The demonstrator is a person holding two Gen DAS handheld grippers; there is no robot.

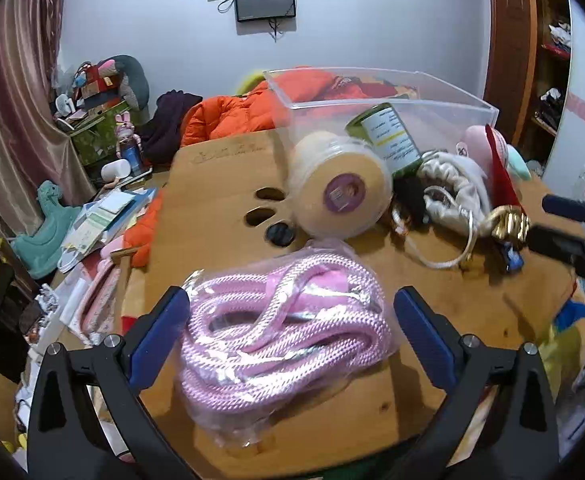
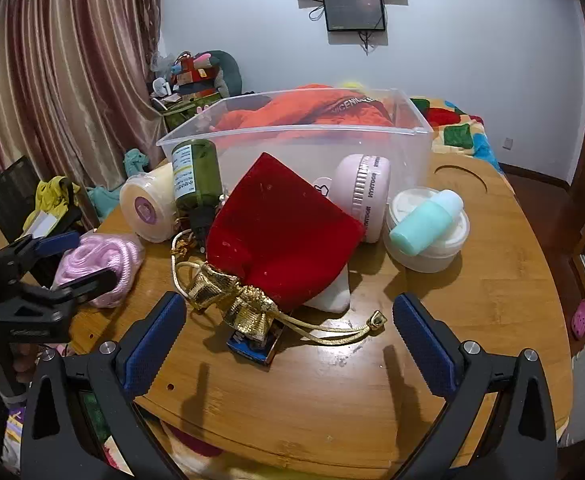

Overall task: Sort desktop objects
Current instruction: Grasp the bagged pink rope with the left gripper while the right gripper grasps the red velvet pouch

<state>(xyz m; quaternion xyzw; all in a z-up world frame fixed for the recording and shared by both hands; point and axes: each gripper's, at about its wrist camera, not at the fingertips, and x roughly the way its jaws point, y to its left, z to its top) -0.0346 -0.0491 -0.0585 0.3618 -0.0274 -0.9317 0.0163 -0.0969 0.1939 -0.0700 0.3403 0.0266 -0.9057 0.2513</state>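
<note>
The left gripper [image 1: 290, 310] stands wide open around a bagged coil of pink braided rope [image 1: 280, 320] on the round wooden table [image 2: 492, 280], pads not pressing; the right gripper [image 2: 288, 316] gapes empty before a red velvet pouch with gold trim [image 2: 280, 224]; a clear plastic bin [image 2: 292, 140] sits behind.

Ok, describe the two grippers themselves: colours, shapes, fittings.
Both match. The left gripper and right gripper each have black angular plastic arms with triangular cut-outs, silver round bolt heads at the joints, and two flat fingers faced with textured dark-blue pads. No cables, markings or sleeves show.
</note>
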